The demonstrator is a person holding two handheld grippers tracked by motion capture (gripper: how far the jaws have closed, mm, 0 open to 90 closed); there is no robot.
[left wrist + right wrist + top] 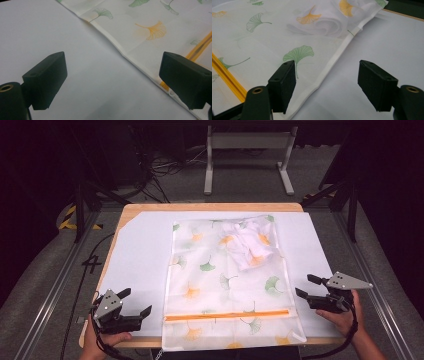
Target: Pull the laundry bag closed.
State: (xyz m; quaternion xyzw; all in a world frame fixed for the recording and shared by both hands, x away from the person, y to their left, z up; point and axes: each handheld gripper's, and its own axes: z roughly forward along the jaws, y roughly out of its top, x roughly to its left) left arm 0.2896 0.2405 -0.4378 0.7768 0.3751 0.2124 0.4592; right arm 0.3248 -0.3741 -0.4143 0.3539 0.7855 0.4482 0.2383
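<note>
Left tool open, empty, at 7 o'clock on white-covered desk; right tool open, empty, at 4 o'clock. Translucent ginkgo-print zip bag with orange zipper flat at centre, folded white garment inside toward 1 o'clock. Likely step: approach to bag edges. Next: each tool closes in on nearest side hem

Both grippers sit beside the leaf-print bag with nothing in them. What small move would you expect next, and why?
Probably the left gripper slides in toward the bag to take its near left edge by the orange zipper. Both it and the right gripper are open and empty, flanking the flat bag, which has a folded white cloth inside and its zipper looks shut.
</note>
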